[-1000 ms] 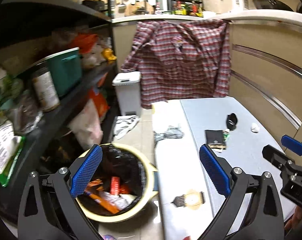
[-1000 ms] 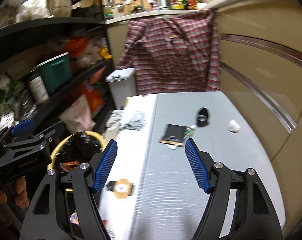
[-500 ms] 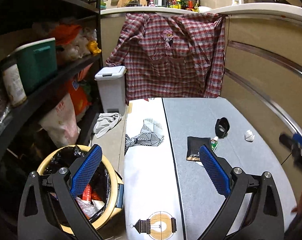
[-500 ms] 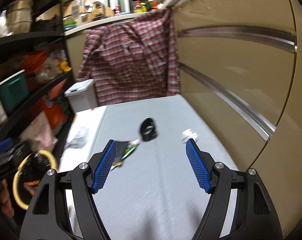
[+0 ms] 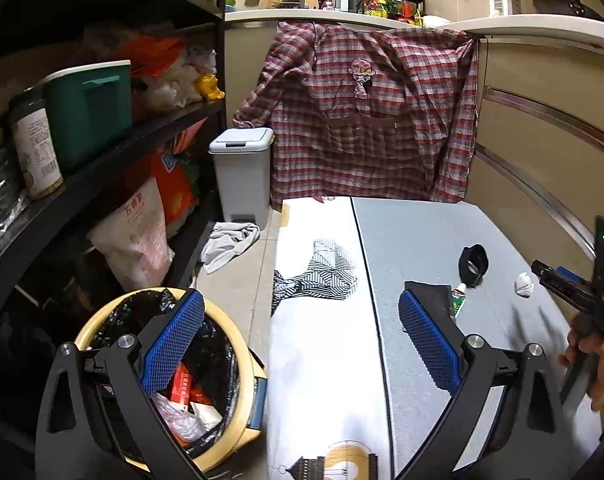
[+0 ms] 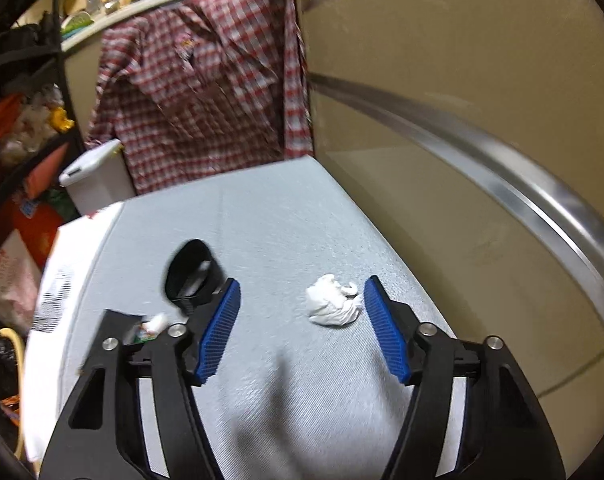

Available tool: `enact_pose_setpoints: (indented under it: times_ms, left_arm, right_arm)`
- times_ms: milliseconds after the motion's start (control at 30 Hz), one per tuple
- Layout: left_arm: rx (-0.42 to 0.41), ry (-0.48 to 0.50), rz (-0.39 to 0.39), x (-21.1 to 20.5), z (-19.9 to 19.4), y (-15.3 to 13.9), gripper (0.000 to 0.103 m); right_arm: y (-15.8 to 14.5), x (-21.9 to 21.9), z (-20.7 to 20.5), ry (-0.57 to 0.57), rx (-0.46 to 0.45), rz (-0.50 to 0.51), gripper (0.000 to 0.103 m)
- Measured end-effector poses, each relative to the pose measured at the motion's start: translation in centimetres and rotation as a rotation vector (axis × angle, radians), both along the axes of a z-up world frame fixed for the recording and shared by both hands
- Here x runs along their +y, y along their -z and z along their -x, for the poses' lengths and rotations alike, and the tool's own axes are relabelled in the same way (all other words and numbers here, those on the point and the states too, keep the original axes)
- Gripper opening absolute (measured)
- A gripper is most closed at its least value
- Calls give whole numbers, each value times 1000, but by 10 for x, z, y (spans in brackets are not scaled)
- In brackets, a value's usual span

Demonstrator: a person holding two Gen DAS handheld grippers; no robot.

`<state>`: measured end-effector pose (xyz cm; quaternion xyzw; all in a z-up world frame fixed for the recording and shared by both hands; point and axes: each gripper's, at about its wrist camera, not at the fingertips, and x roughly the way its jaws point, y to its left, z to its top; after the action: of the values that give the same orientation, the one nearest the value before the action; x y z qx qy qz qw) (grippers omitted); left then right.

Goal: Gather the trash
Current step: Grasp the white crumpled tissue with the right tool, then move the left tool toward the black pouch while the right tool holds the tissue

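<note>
Right tongs point(image 6: 299, 330) spread wide, crumpled tissue point(image 6: 334, 305) between the pads, bare counter point(image 6: 285, 224) beyond; black cup point(image 6: 191, 276) crowds the left pad; wall close right.

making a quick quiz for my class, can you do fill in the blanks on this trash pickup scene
1. The crumpled tissue lies between the open right tongs, nearer the ____ pad.
2. The shirt draped over the counter is ____ patterned.
3. The yellow bin beside the open left tongs has a ____ liner.

Missing words: right; plaid; black
</note>
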<state>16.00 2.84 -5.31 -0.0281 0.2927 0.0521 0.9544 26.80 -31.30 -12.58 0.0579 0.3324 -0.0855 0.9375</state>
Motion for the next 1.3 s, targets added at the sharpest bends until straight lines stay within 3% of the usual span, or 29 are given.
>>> enact_pose_setpoints:
  times_ms: [300,367,433,467,600,800,1067,1200,1300]
  left_arm:
    - [39,-2,-21,7,-5,10,95]
    - [50,-5,-15,8,-7,13,95]
    - [56,-6,-7,8,-8,14,95]
    - [58,-5,-4,8,-8,14,95]
    - [48,8,-11,3,-6,13,95]
    - [20,29,-21,-5,1,6,95]
    - [-5,28,13,-5,5,-2,95]
    - [-7,66,23,-13,6,1,95]
    - [6,147,54,-26,0,8,95]
  right_arm:
    - [34,-13,-44,16,79,52,57]
    - [40,-16,-48,18,108,53,51]
    - [43,-21,-51,19,126,24,20]
    - [44,-22,-51,21,129,22,14]
    - [40,-18,-43,-3,104,62,9]
    - [11,-17,-24,-6,48,33,9]
    - [-61,14,28,-42,-6,-31,9]
    - [-92,30,69,-60,-33,-58,9]
    - [-105,37,99,-48,-66,-84,9]
